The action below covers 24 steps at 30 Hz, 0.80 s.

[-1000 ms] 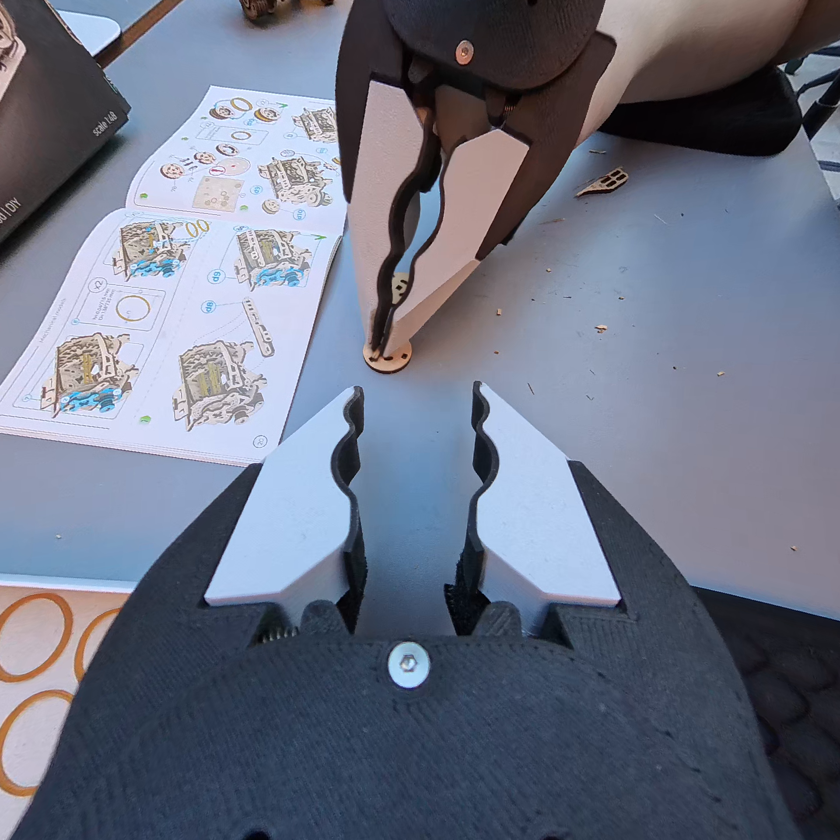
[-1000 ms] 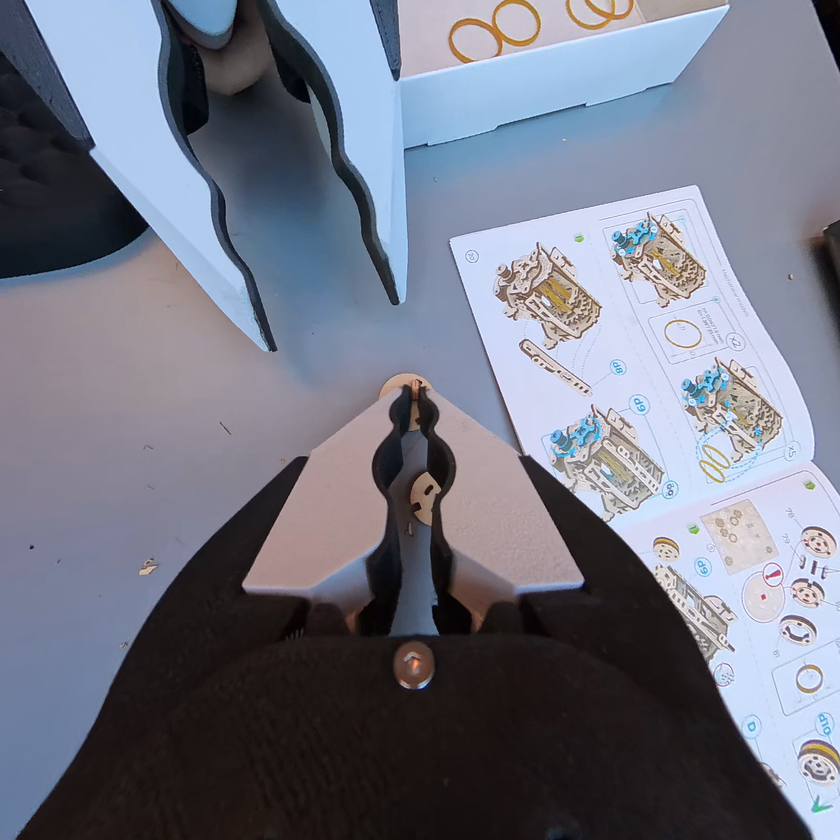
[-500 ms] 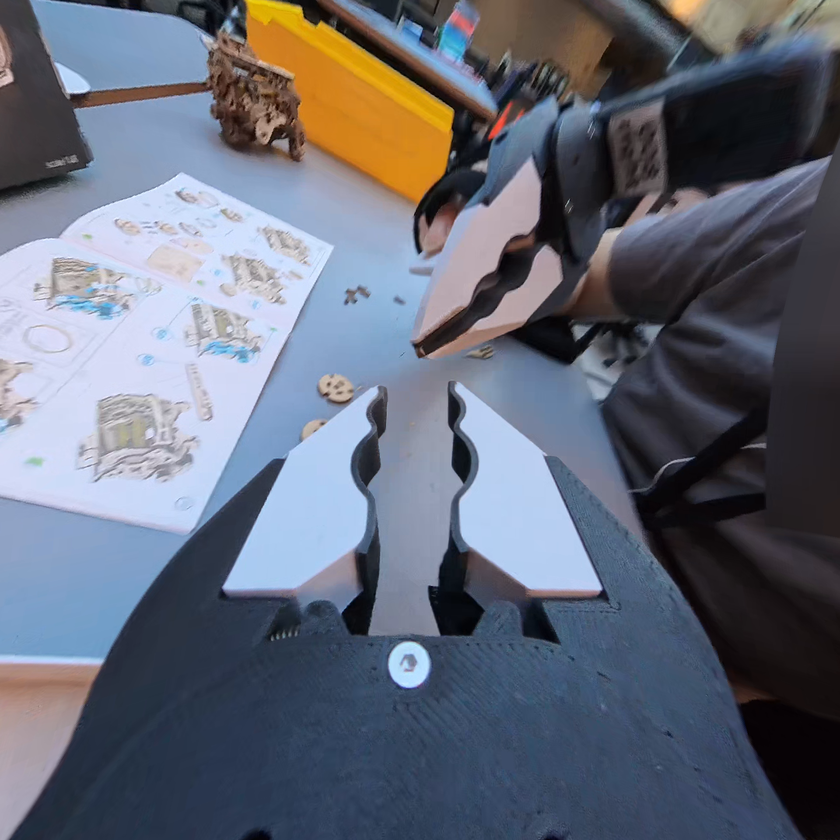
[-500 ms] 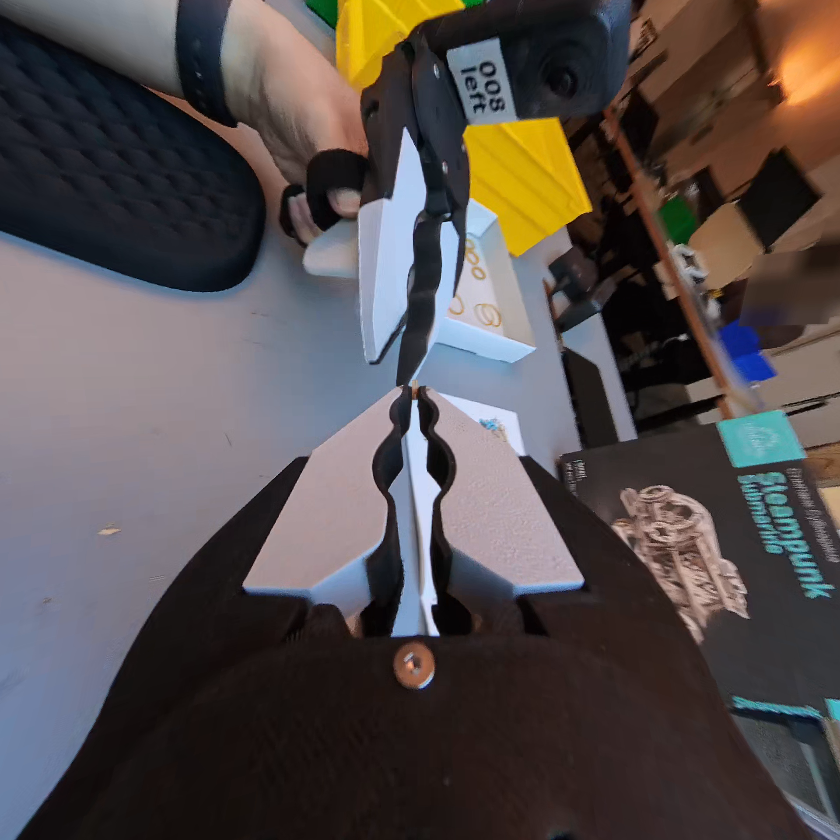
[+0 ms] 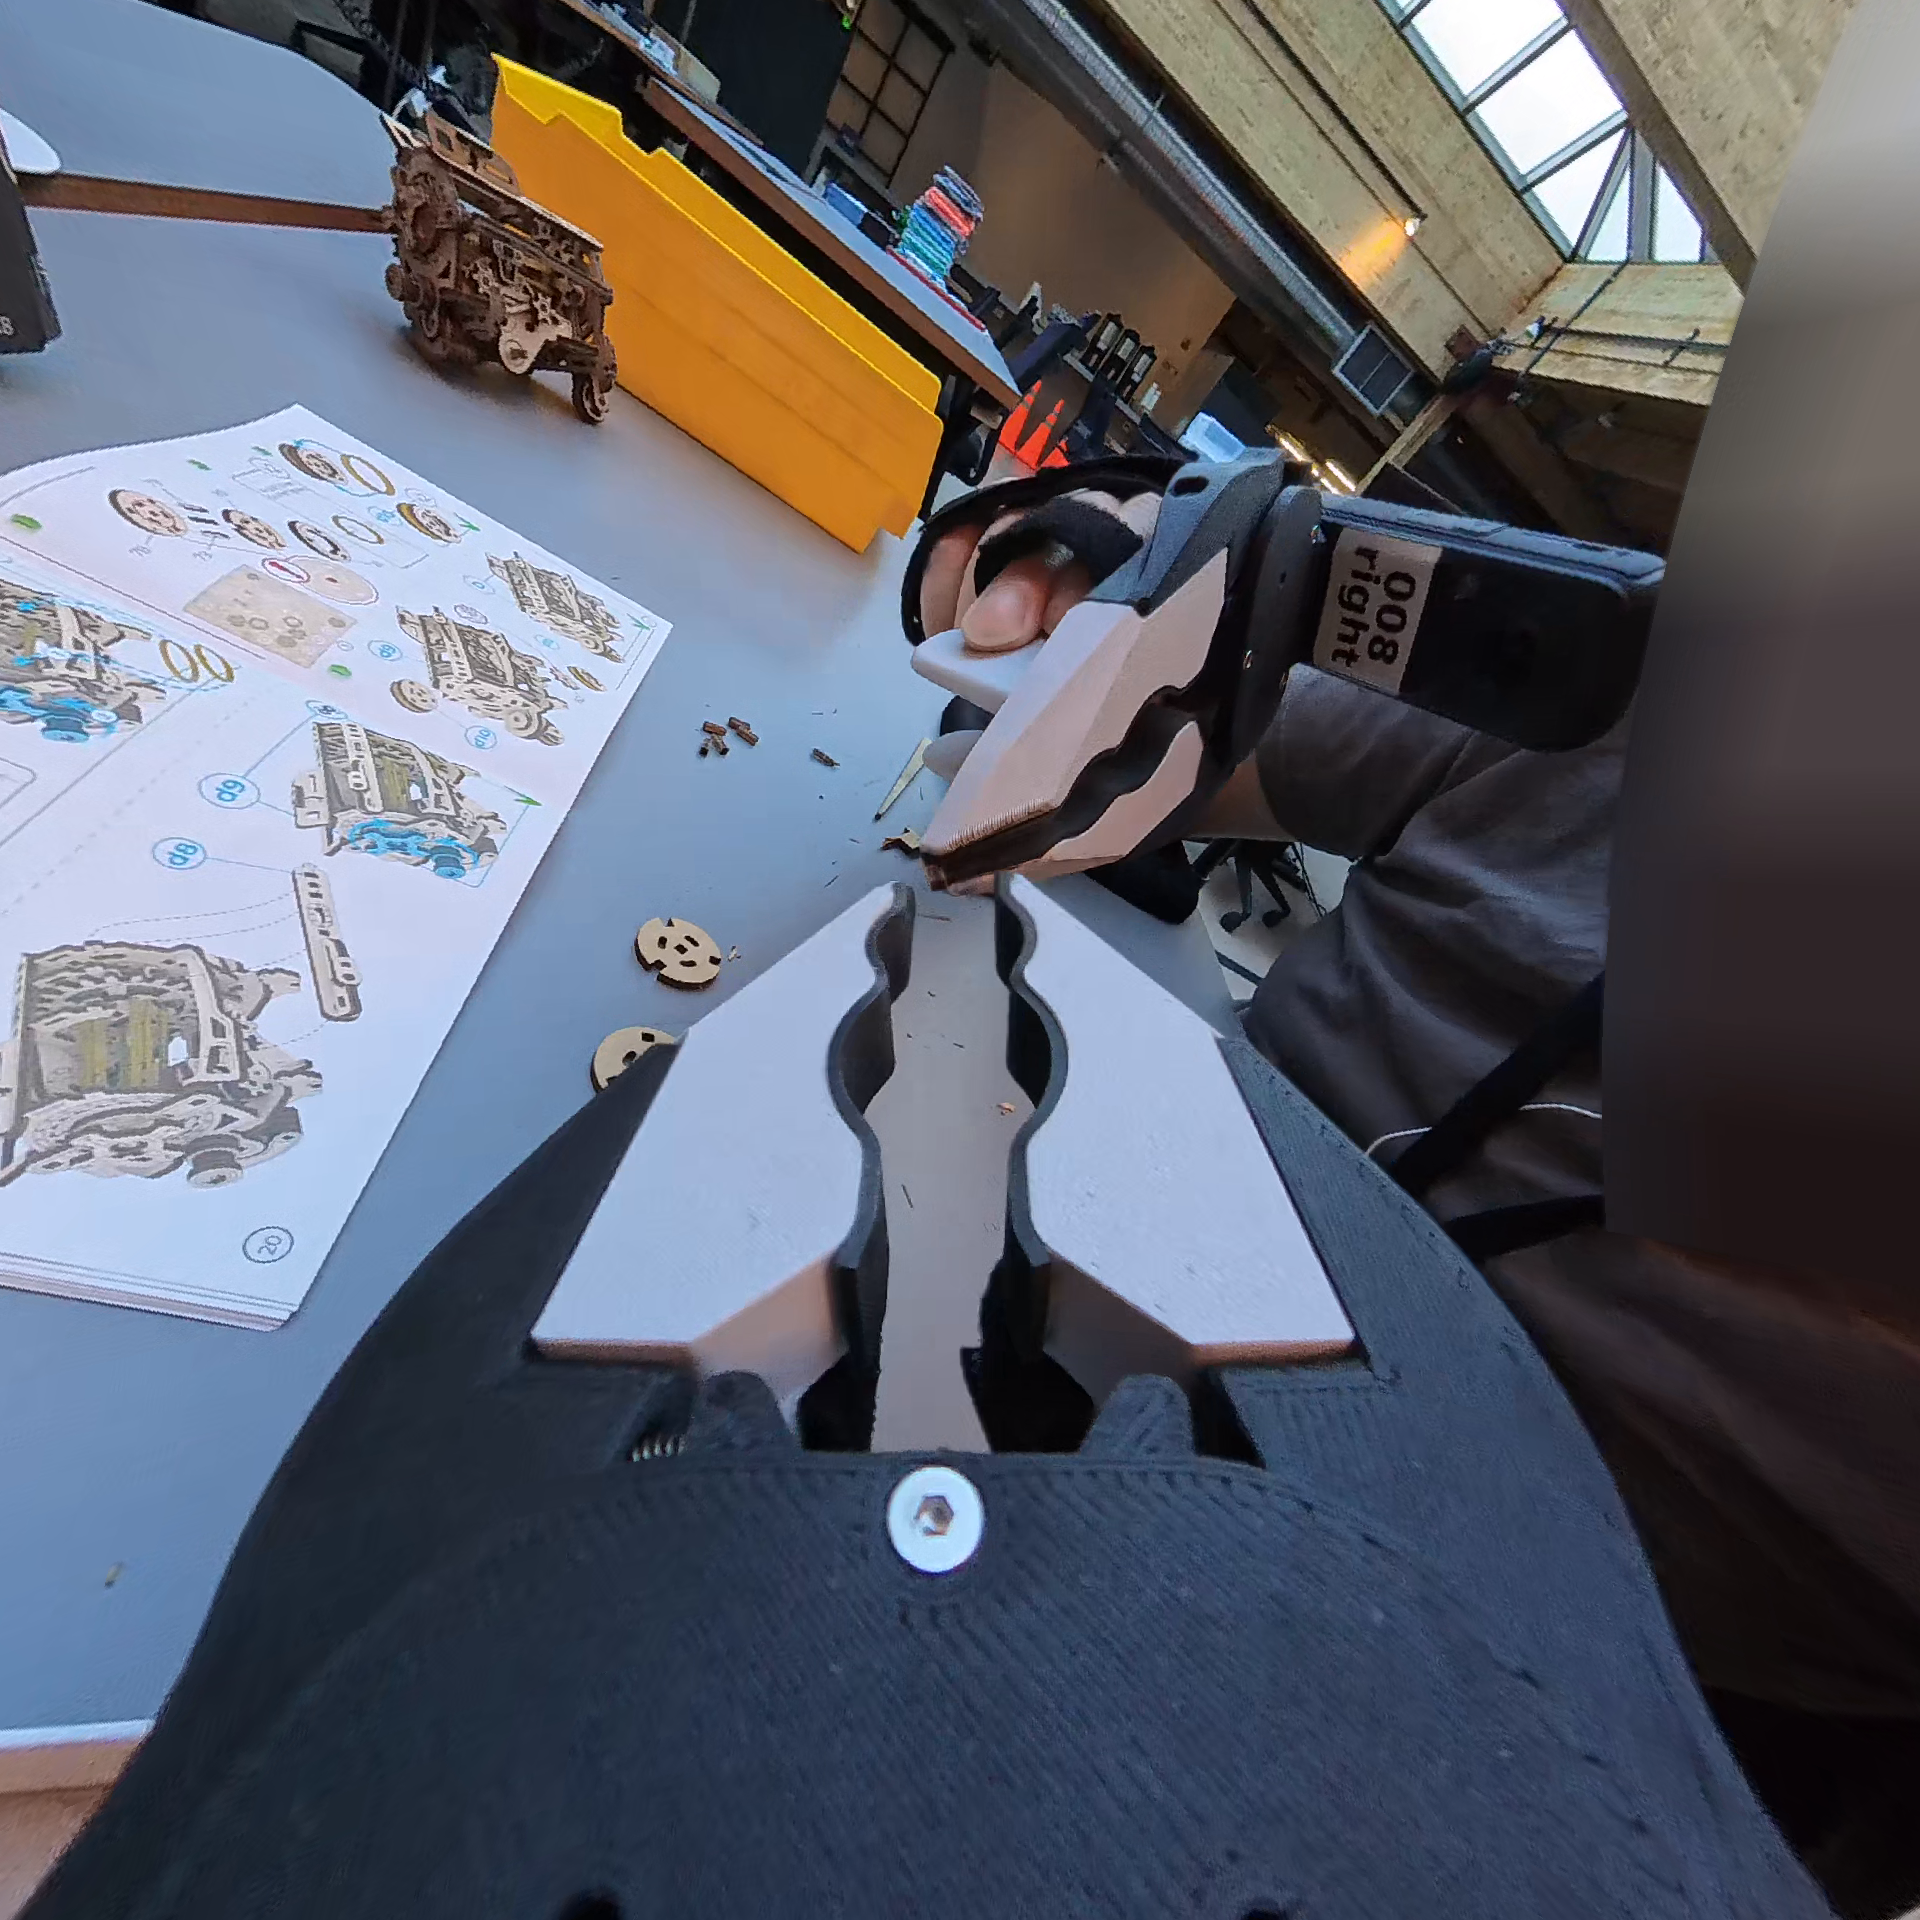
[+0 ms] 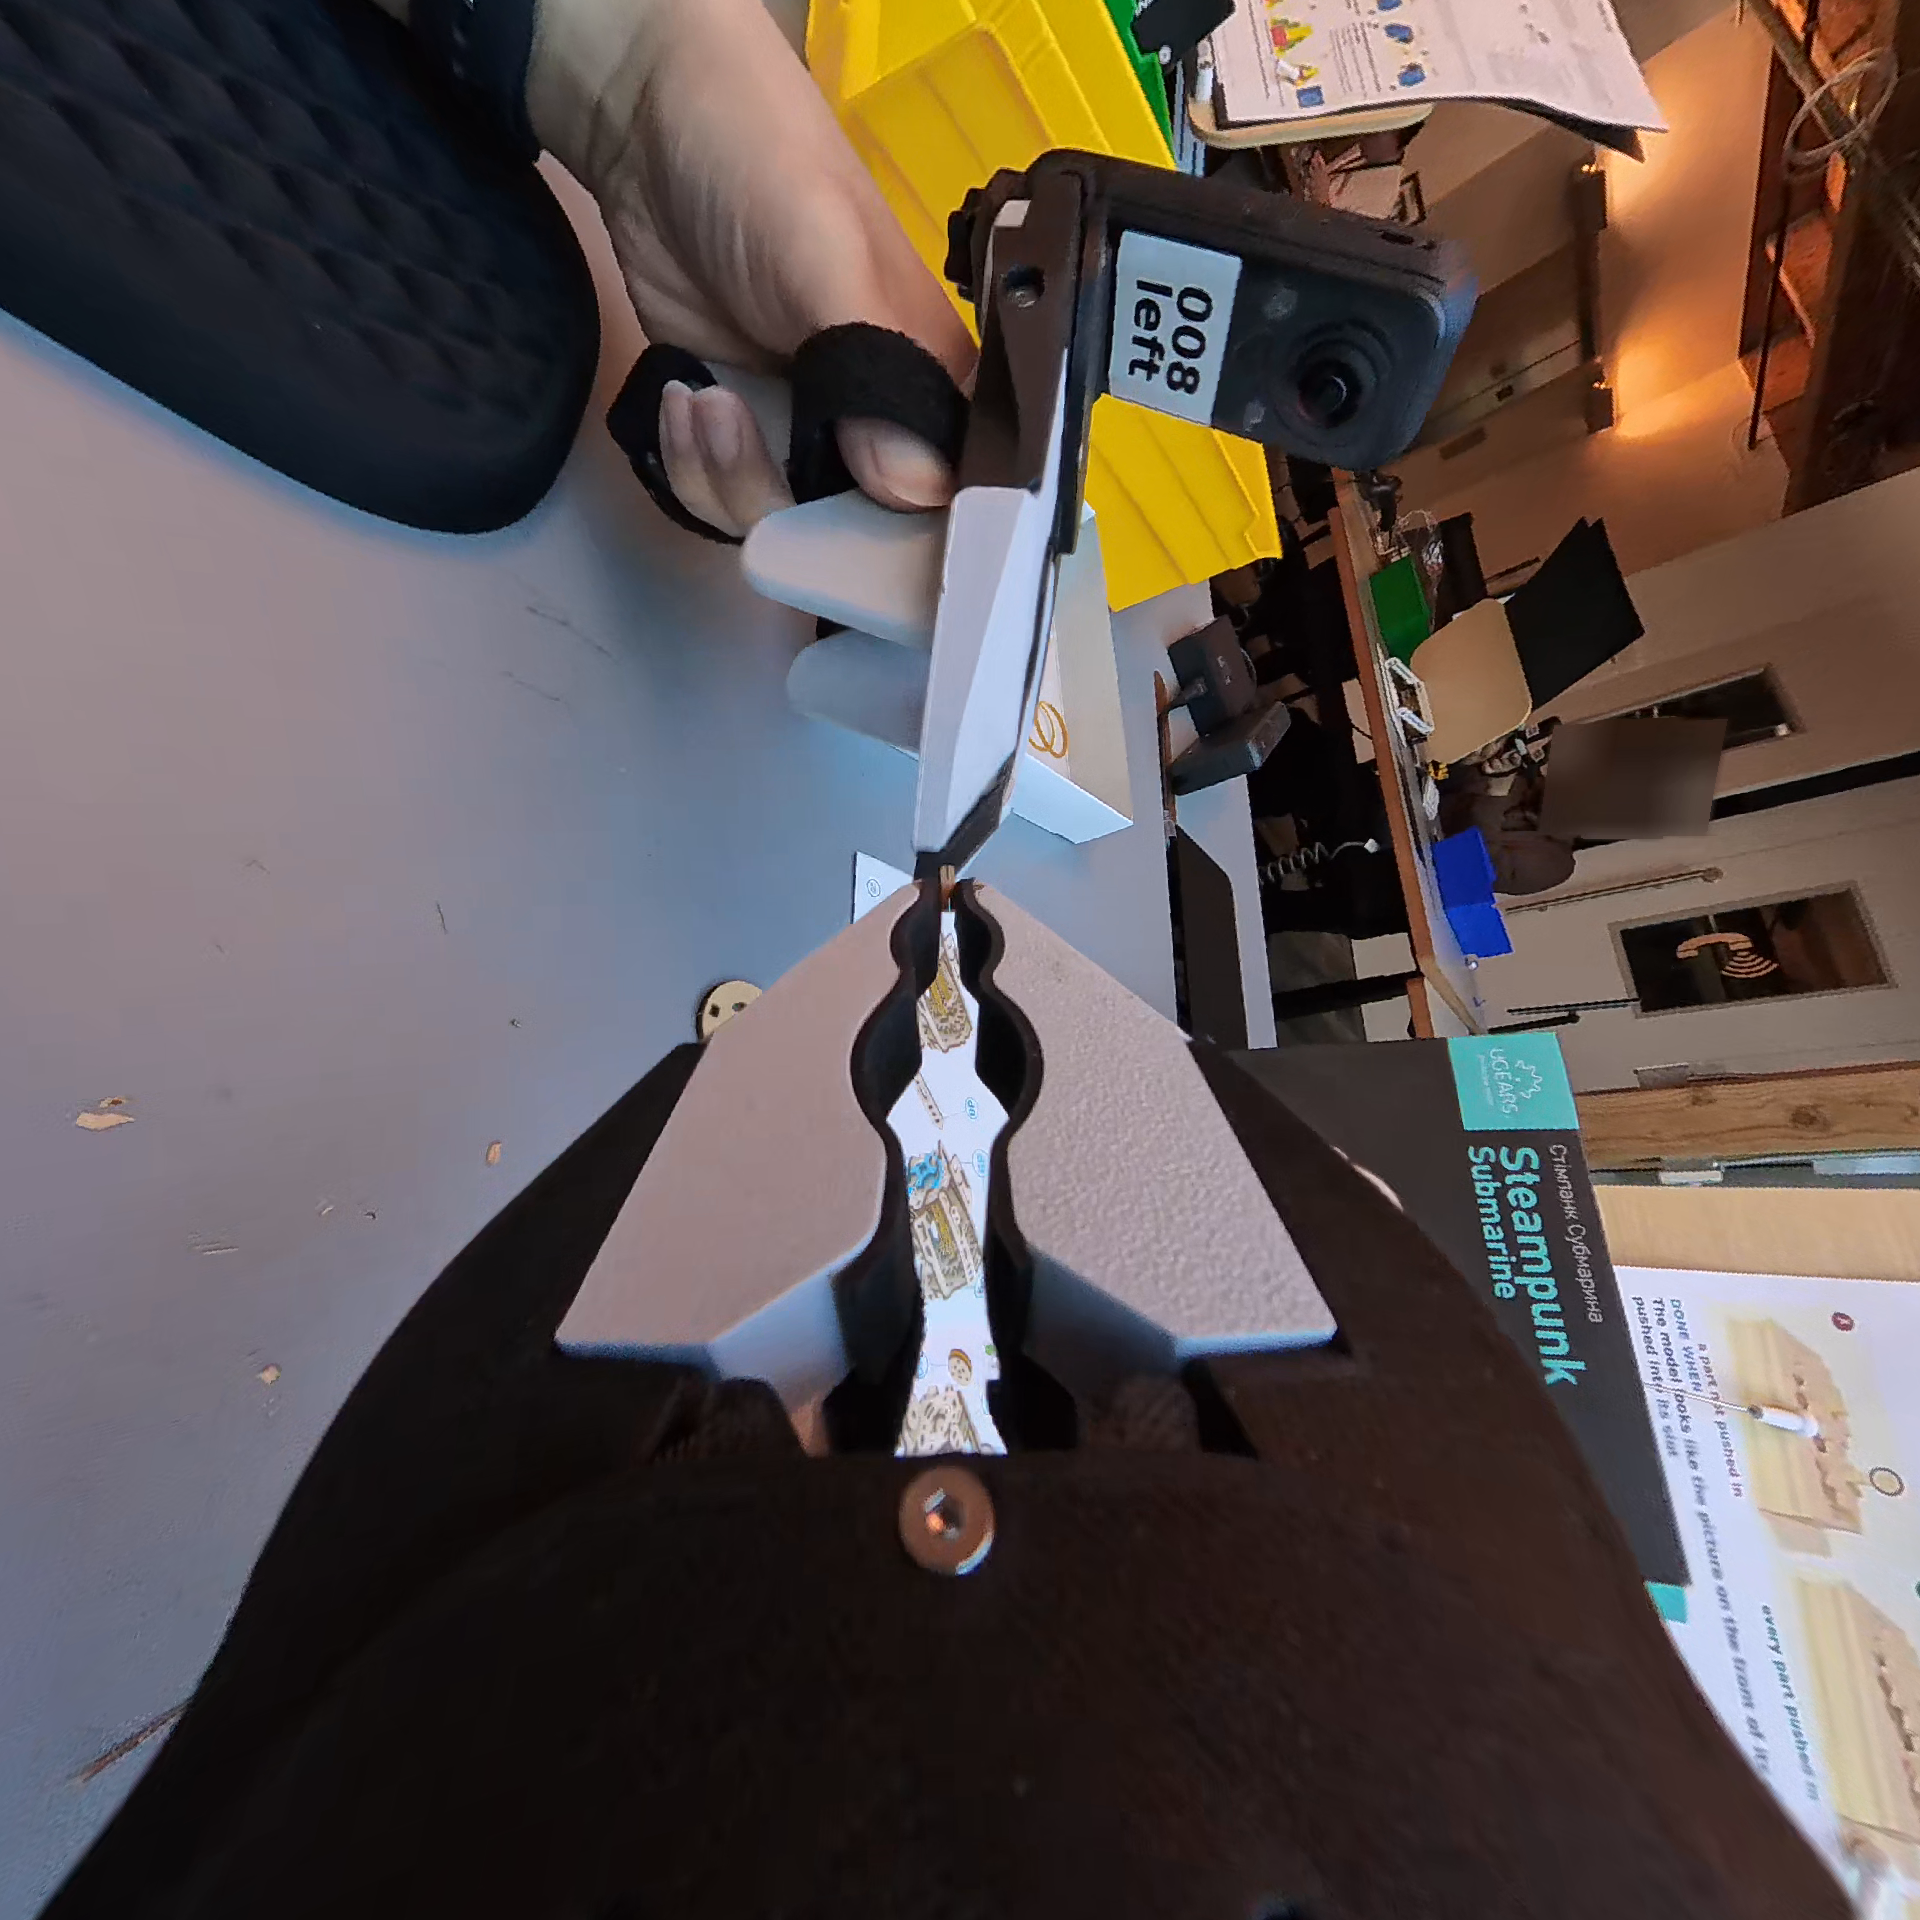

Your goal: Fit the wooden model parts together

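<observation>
Left wrist view: note the left gripper (image 5: 951, 904) spread and holding nothing, tips just short of the right gripper (image 5: 961, 878). Leave the slotted wooden disc (image 5: 677, 951) and the second disc (image 5: 623, 1055) flat on the grey table (image 5: 644, 582) beside the instruction booklet (image 5: 312, 727). Line up the open gap with the pressed-together tips opposite before closing.

Right wrist view: see the right gripper (image 6: 940, 896) pinched on a thin wooden sliver (image 6: 948, 883), barely visible at the very tips, with the left gripper (image 6: 961, 821) edge-on and almost touching. Hold steady, squeeze no harder, hand over slowly; expect so small a piece to twist or drop easily.
</observation>
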Tool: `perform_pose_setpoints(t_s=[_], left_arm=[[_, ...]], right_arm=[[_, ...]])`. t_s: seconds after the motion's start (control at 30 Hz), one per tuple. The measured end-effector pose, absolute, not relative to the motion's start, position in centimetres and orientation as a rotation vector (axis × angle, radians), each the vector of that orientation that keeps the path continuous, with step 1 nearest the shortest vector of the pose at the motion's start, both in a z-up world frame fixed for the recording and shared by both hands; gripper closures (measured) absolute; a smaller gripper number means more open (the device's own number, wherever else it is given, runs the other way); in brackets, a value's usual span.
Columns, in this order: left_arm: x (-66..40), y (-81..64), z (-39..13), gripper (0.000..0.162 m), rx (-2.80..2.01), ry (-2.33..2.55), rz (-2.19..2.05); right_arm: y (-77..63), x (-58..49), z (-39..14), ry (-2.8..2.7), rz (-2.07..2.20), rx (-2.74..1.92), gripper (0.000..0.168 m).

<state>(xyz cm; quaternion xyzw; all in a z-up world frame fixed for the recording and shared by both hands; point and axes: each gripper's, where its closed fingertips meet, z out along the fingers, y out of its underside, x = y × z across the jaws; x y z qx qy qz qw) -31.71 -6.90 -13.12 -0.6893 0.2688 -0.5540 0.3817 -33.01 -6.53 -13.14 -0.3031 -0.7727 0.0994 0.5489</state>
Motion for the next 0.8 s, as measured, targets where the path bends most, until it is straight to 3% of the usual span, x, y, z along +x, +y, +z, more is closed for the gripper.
perform_pose_setpoints(t_s=[0.13,0.33,0.8], left_arm=[[-32.0,-6.7,-12.7,0.158,-1.725,0.69,-1.377],[-31.7,-6.9,-13.2,0.153,-1.75,0.715,-1.369],[-32.0,-7.0,-12.3,0.161,-1.702,0.737,-1.327]], right_arm=[[-6.8,-33.1,-13.2,-1.833,0.211,-0.696,0.166],[-6.8,-33.1,-13.1,-1.83,0.201,-0.699,0.166],[-7.0,-33.0,-12.1,-1.767,0.299,-0.646,0.163]])
